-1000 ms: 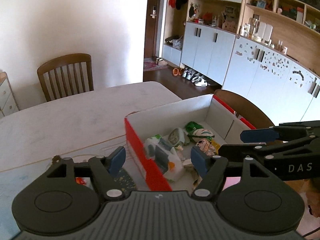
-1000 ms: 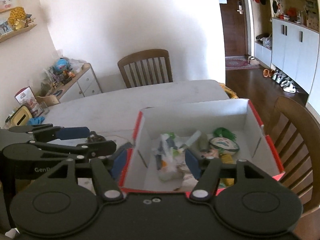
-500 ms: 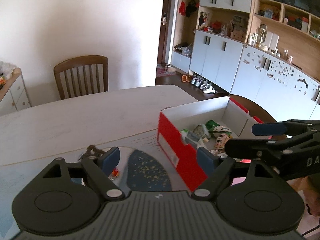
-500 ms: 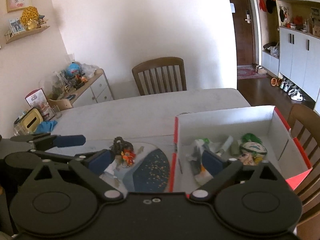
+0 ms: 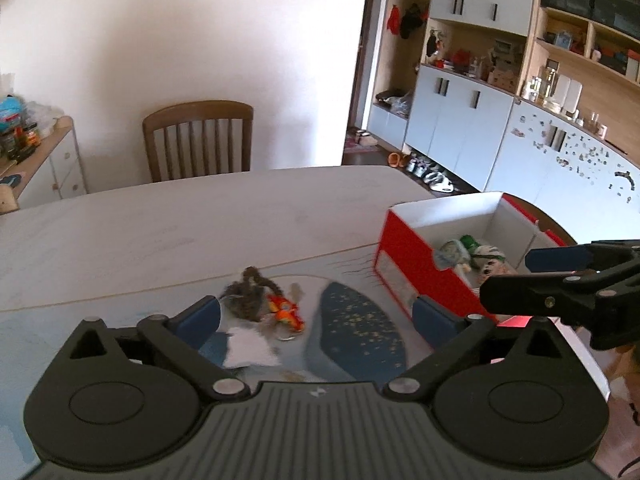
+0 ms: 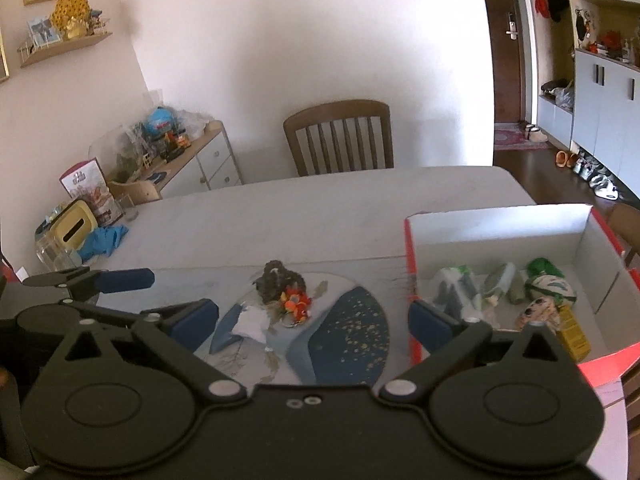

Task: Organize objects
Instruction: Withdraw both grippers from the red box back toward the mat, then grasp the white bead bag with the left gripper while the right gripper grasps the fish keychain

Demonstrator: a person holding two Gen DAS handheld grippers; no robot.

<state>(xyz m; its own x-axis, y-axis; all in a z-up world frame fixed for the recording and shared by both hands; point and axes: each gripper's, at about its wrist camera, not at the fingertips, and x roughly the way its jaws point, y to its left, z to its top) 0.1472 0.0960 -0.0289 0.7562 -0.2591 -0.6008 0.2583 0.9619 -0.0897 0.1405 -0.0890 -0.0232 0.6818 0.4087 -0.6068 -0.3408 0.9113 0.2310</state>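
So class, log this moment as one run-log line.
left gripper: opening, empty | right gripper: open, empty | keychain: on mat | box: holds toys

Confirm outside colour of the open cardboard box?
Red outside, white inside; the open cardboard box shows best in left wrist view.

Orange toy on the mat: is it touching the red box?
Apart. The right wrist view shows the orange toy beside the dark fuzzy toy, with bare blue mat between it and the red box.
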